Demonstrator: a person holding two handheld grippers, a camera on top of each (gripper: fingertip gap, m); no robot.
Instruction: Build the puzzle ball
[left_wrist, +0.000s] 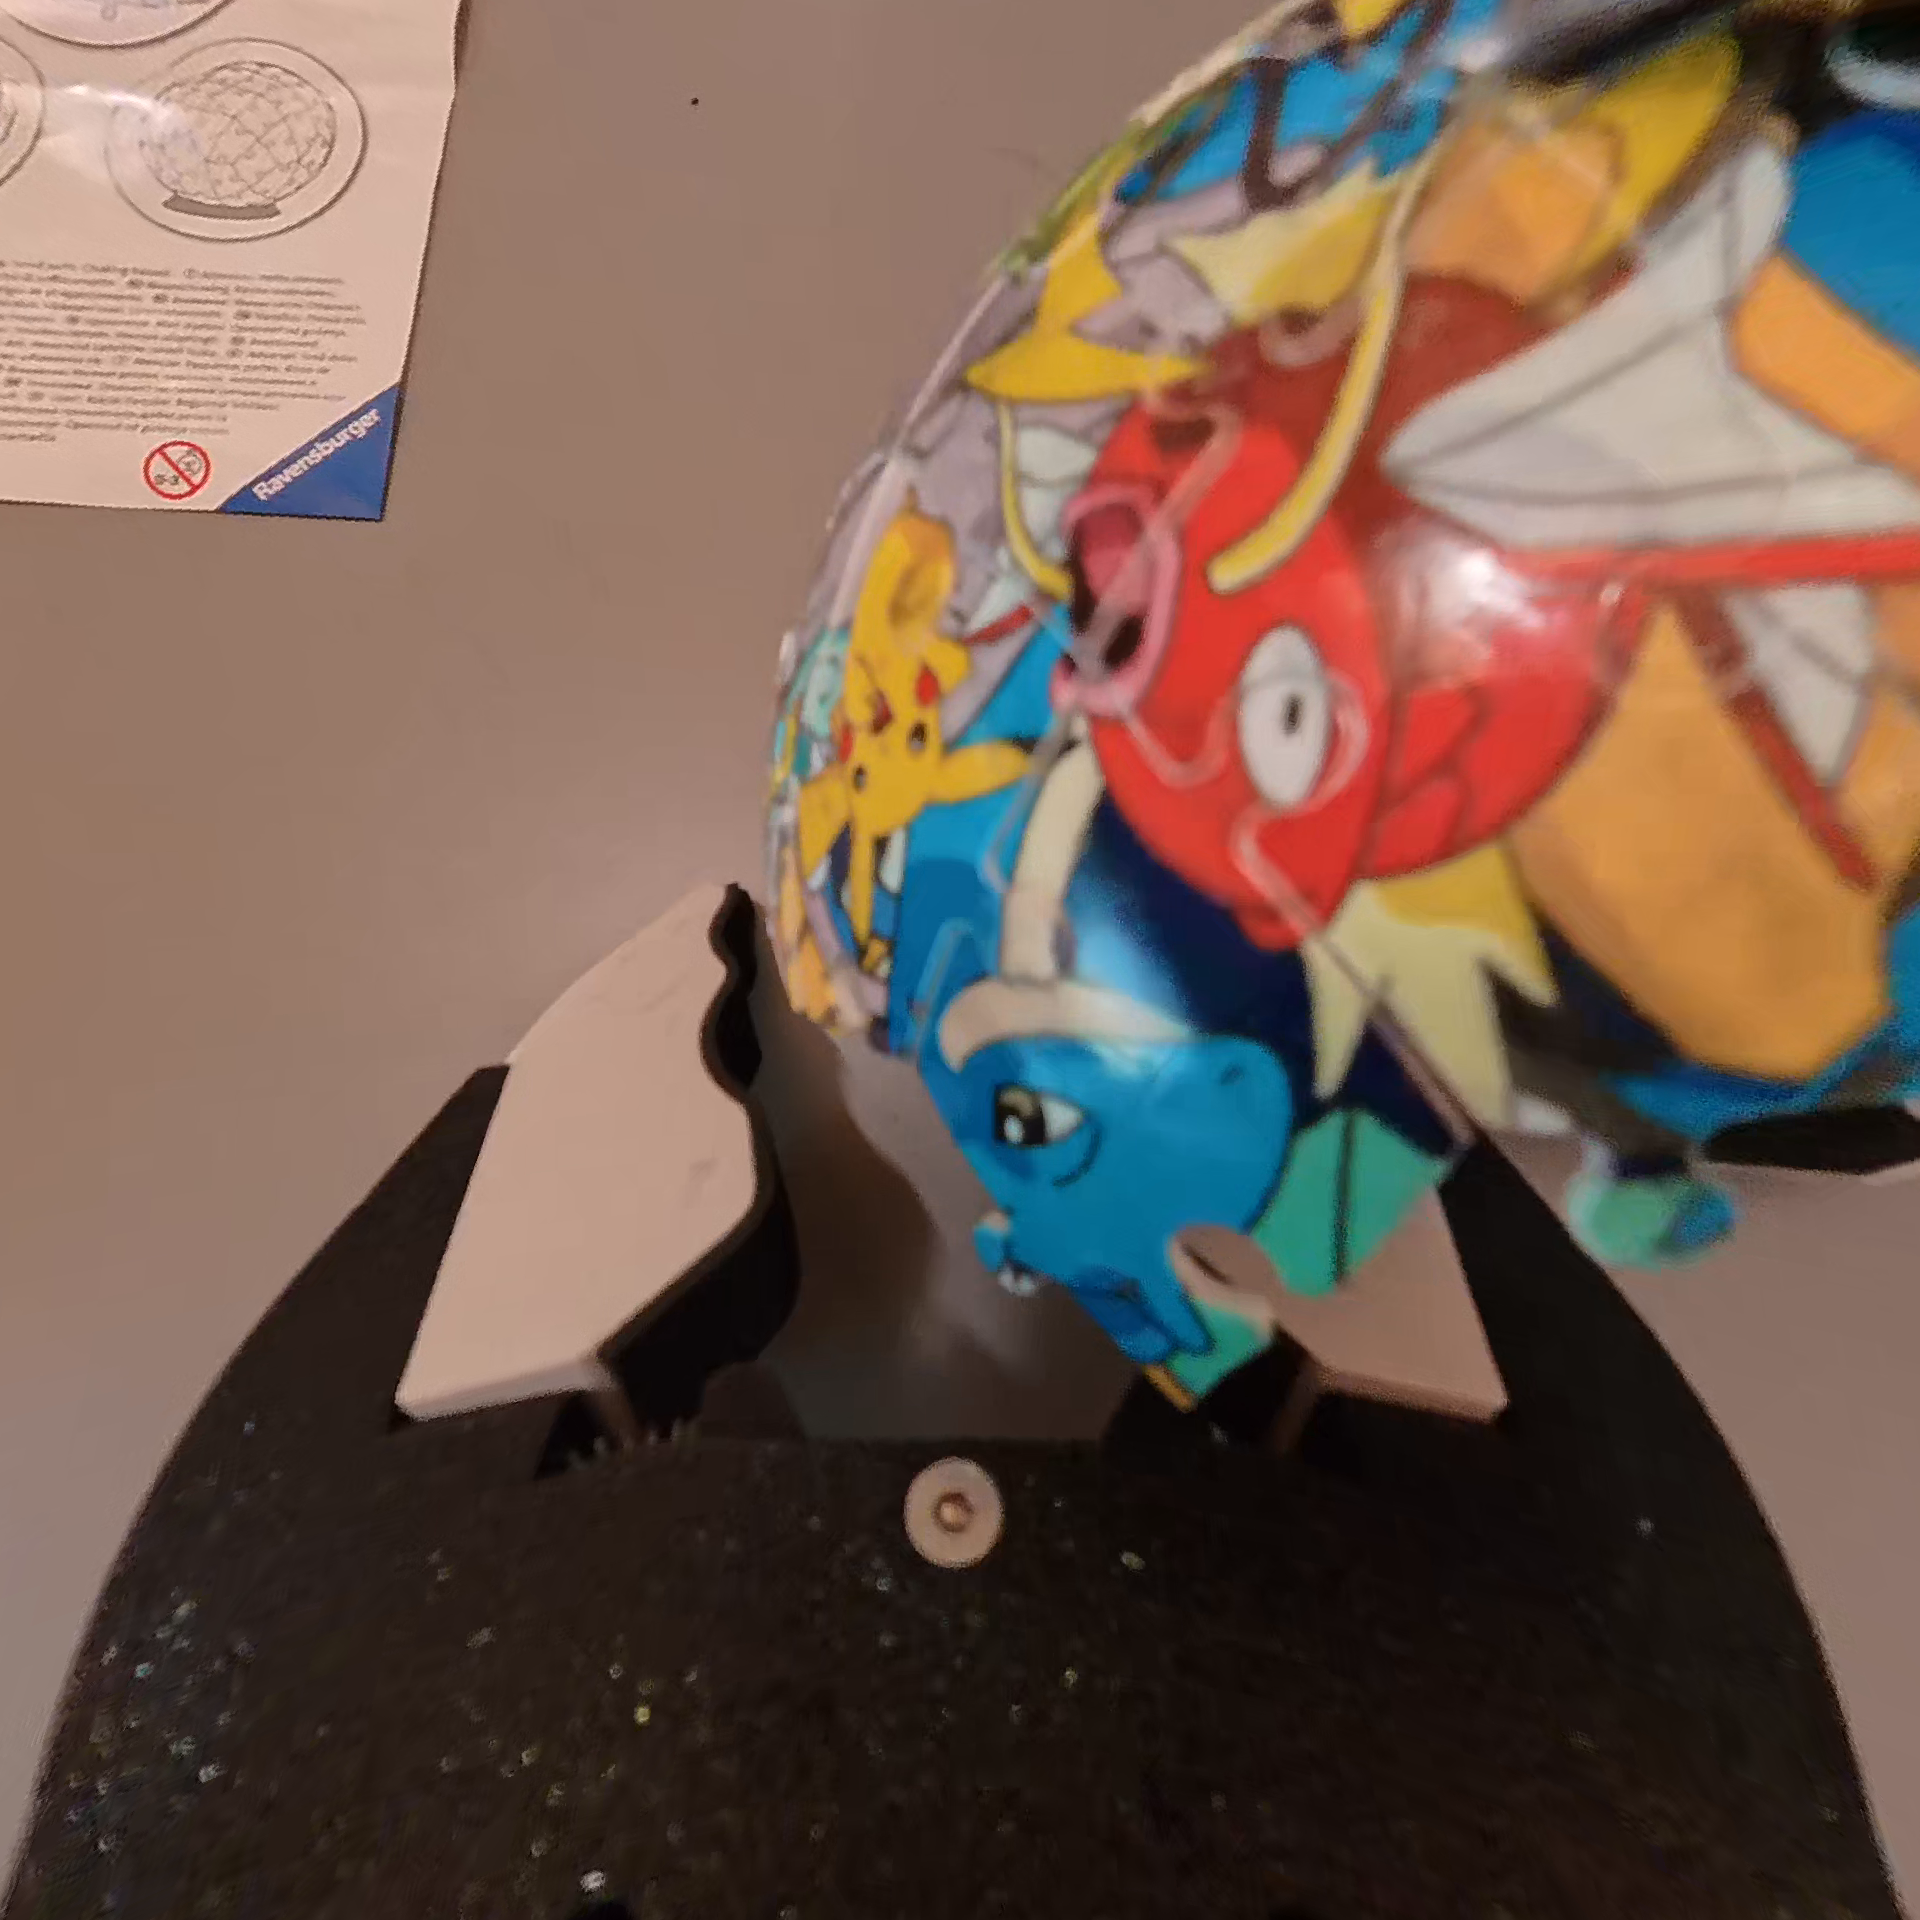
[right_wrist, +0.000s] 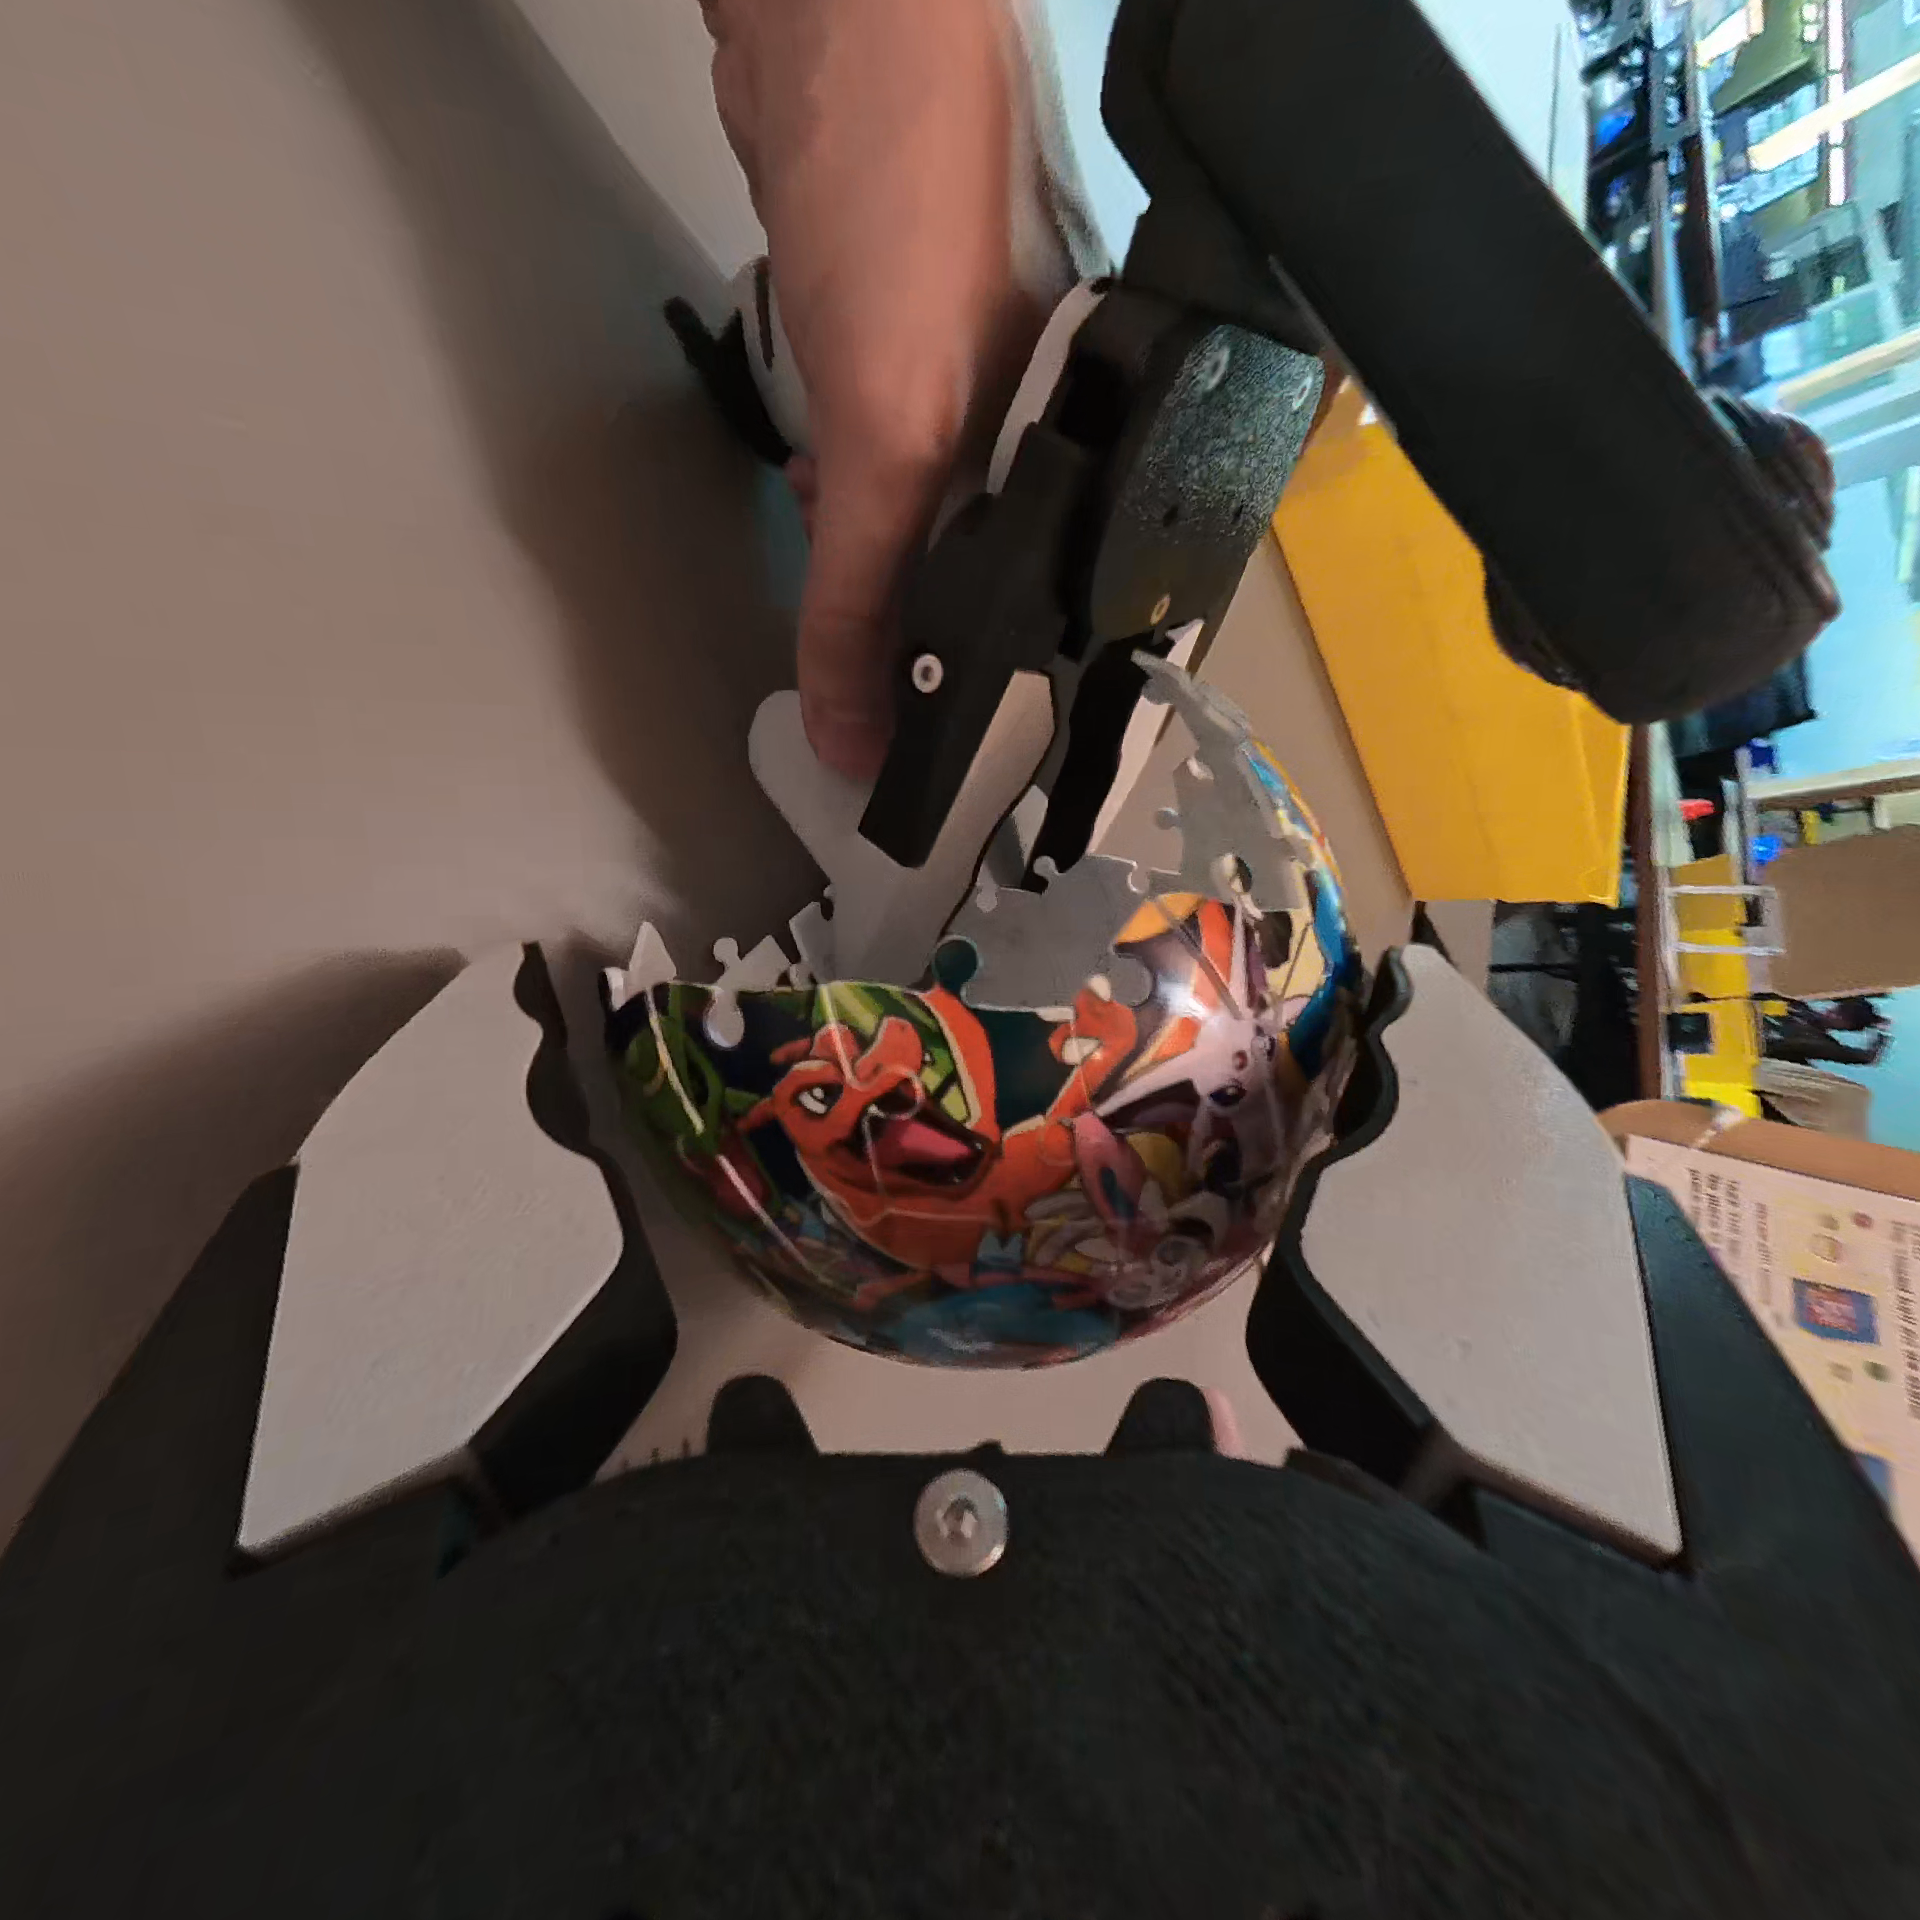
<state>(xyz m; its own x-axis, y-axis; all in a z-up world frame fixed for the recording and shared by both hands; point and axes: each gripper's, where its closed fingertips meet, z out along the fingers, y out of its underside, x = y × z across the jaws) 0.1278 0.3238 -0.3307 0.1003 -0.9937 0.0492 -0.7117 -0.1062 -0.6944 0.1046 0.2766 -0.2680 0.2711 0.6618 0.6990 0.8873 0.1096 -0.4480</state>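
The puzzle ball (right_wrist: 966, 1174) — a glossy, half-built shell with a jagged grey rim — sits clamped between the right gripper (right_wrist: 961, 997) fingers. The left gripper (left_wrist: 997, 1049) pinches its edge. Only the left view shows the paper instruction sheet (left_wrist: 208, 249) on the grey table (left_wrist: 416, 779).

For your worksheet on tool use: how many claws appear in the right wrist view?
2. The right claw cradles the puzzle ball in the foreground; the left claw reaches down into the ball's open top.

Half-built colourful puzzle ball (right_wrist: 966, 1164), open jagged rim
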